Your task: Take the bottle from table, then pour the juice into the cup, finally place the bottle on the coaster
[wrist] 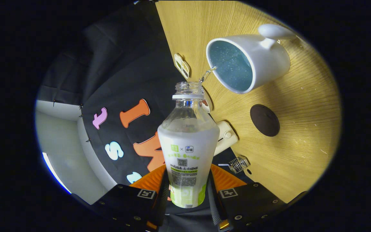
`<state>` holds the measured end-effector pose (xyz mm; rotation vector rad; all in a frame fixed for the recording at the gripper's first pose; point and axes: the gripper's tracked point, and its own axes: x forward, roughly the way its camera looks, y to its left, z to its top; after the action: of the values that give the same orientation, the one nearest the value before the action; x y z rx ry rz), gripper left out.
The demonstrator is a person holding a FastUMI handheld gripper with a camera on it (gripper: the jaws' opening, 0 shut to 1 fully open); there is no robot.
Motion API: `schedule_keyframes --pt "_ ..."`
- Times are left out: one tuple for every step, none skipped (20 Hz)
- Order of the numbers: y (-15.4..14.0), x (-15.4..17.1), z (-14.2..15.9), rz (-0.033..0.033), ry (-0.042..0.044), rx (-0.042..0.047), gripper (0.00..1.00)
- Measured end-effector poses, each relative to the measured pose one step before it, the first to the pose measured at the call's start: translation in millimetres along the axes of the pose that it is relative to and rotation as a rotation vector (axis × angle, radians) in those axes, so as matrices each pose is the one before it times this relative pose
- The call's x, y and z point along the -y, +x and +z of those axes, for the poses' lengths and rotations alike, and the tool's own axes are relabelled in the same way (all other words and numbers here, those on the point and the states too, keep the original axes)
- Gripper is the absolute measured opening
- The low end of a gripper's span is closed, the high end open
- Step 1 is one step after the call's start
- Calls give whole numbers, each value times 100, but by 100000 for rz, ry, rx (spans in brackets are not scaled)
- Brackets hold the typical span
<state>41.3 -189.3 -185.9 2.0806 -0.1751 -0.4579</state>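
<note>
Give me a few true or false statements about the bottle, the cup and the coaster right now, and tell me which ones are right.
1. The hand-held gripper has both fingers pressed on the bottle. True.
2. The bottle has its cap on. False: the neck is open, and a thin stream leaves it.
3. The stream runs from the bottle's mouth toward the cup. True.
4. The cup is red inside. False: it is white outside, blue inside.
5. The bottle stands on the coaster. False: the dark round coaster lies bare on the wooden table, beside the cup.
</note>
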Motion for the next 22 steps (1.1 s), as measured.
schedule_keyframes --pt "25 -161 44 75 773 194 57" --pt "83 -11 -71 5 694 -39 57" --pt "-24 -1 168 -3 597 310 57" --pt "-31 -104 -88 -247 742 -24 57" --pt "-53 -161 83 -45 931 250 57" --pt "51 -60 -4 122 691 -107 57" --pt "-3 -23 10 -103 573 60 57" --pt "34 -48 -17 69 649 -121 57" --pt "-58 -117 88 237 662 183 57" --pt "35 -14 9 104 603 -45 57" --pt "-73 -129 9 248 783 167 57" --pt "48 42 74 137 617 154 57" --pt "-41 -101 2 -13 595 360 57" --pt "54 25 54 50 435 82 57" --pt "30 -174 -75 34 490 323 57" --pt "19 -35 -39 -9 582 -140 57" --pt "-38 -158 54 201 531 179 57" --pt "-1 13 -14 -50 448 -53 57" --pt "10 -136 -42 101 604 33 57" --pt "71 -20 44 100 499 95 57" --pt "88 -183 109 110 298 81 57" --pt "101 -34 20 -44 369 -29 57"
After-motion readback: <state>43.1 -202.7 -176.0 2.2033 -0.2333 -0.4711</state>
